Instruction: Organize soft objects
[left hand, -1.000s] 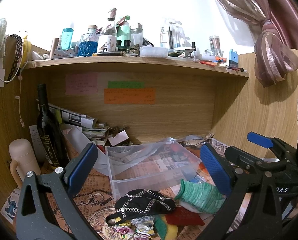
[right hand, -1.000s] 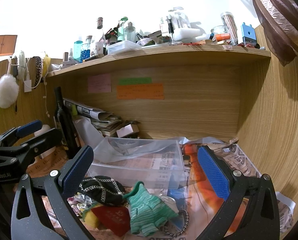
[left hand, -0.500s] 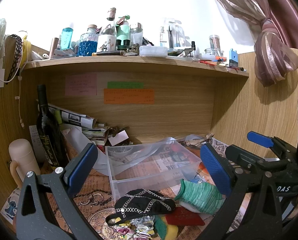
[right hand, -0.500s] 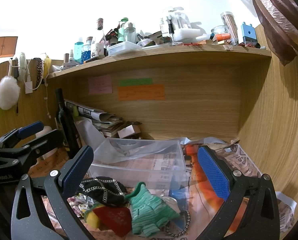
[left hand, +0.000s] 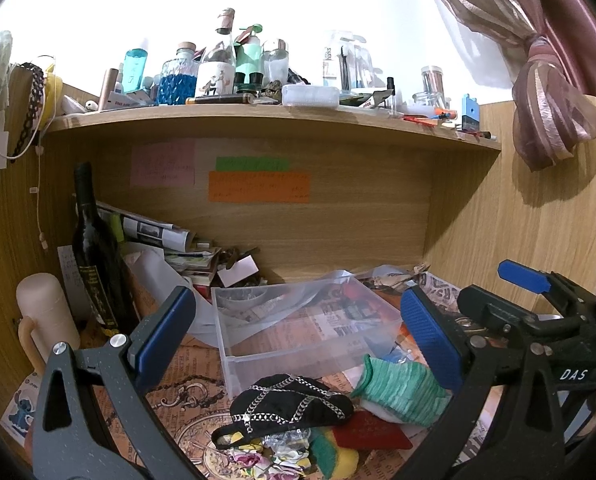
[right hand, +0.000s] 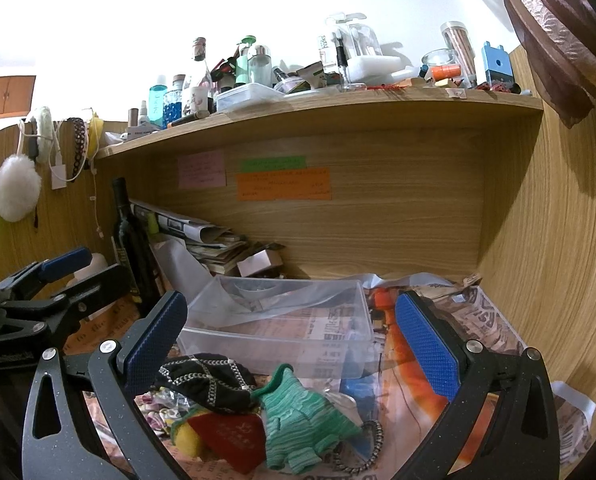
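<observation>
A pile of soft things lies on the desk in front of a clear plastic bin: a black pouch with silver chain trim, a green knit glove, a red pouch and a yellow-green sponge. My left gripper is open and empty, held above the pile. My right gripper is open and empty, above the glove. The bin looks empty.
A dark wine bottle and a pale mug stand at the left. Stacked newspapers lie at the back. A cluttered shelf runs overhead. A wooden side wall closes the right. A chain bracelet lies by the glove.
The right gripper view has shifted slightly; the glove and pile sit a little farther right in it. The left gripper has barely moved.
</observation>
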`<state>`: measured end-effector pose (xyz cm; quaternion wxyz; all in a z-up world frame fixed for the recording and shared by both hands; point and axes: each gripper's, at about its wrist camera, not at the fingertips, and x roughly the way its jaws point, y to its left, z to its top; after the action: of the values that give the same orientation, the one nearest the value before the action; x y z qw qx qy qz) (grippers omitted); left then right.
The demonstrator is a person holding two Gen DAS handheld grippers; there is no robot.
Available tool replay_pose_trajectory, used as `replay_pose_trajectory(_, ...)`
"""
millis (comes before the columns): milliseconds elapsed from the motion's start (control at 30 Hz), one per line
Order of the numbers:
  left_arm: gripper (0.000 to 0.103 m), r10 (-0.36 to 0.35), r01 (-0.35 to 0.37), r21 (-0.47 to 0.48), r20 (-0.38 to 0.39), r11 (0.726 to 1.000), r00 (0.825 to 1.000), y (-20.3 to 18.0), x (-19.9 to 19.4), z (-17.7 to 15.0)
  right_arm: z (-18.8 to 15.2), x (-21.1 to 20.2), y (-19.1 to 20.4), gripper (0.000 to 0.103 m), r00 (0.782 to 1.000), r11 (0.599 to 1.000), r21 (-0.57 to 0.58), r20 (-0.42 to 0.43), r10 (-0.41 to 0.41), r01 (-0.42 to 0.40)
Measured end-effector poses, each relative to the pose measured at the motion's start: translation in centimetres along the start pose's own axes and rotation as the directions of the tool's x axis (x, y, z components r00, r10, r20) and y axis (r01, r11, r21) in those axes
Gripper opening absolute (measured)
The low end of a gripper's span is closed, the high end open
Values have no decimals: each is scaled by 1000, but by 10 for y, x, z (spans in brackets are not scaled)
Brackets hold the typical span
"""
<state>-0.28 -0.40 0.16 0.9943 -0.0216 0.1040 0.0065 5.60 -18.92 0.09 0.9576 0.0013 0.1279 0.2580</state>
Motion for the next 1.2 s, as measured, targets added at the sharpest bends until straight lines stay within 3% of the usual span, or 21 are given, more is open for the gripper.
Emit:
replay_pose_trajectory(567, 103, -2, 2, -12, -21, 1000, 1000, 5, 4, -6, -2, 3, 1, 103, 1000, 1000, 0, -6, -3, 3)
replay_pose_trajectory(767, 103, -10, 10, 2, -127, 1000, 992, 12, 24, -21, -11, 13, -9, 103, 999, 1000, 4, -47, -17, 17)
replay_pose_trajectory(833, 103, -24, 24, -2, -190, 1000, 981, 16, 35, -31, -17, 19, -16, 103, 996, 1000, 4, -80, -30, 31)
replay_pose_trajectory(1000, 103, -55, 49, -26, -351, 998, 935, 23, 65, -62, -39, 38, -35, 103, 978, 999, 29, -206, -37, 43)
replay_pose_trajectory(1200, 103, -104, 64, -105, -448, 992, 888, 32, 94, -82, -60, 57, -51, 103, 946, 996, 92, -321, 50, -21)
